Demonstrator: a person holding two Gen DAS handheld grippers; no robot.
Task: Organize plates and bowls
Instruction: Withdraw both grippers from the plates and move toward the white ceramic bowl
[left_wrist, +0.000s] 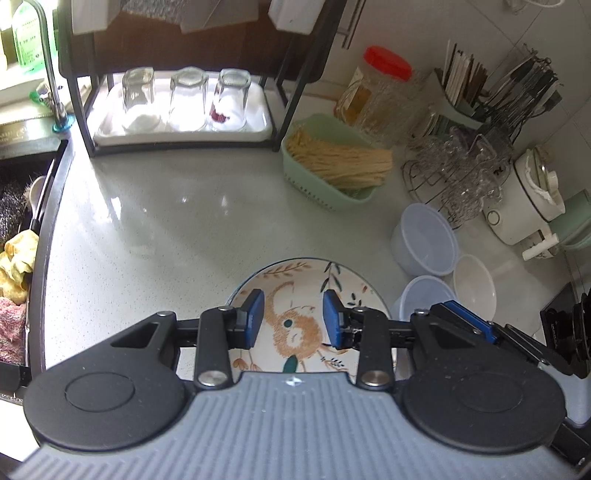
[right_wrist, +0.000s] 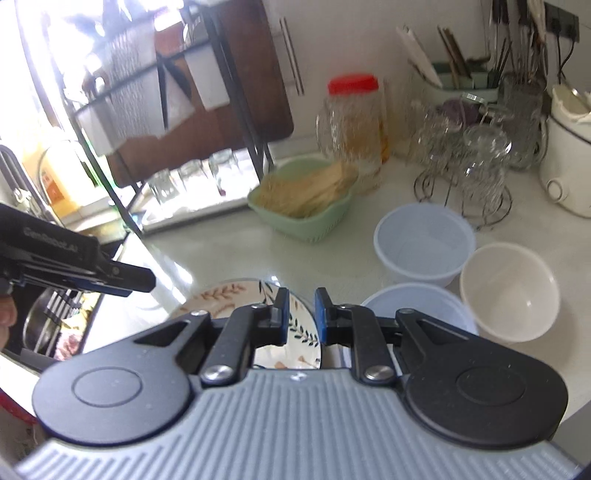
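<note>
While lifted, plate (right_wrist: 295, 325) rim sits between right jaws.

Home kitchen: countertop (left_wrist: 155, 221), tap (left_wrist: 48, 70), drying glasses (left_wrist: 184, 99), noodle basket (left_wrist: 332, 162).

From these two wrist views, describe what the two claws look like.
Both match: the left claw and right claw have blue pads on black linkage arms with silver pivot bolts, round black side housings and a ribbed grey body. White lettering marks the left one's side.
</note>
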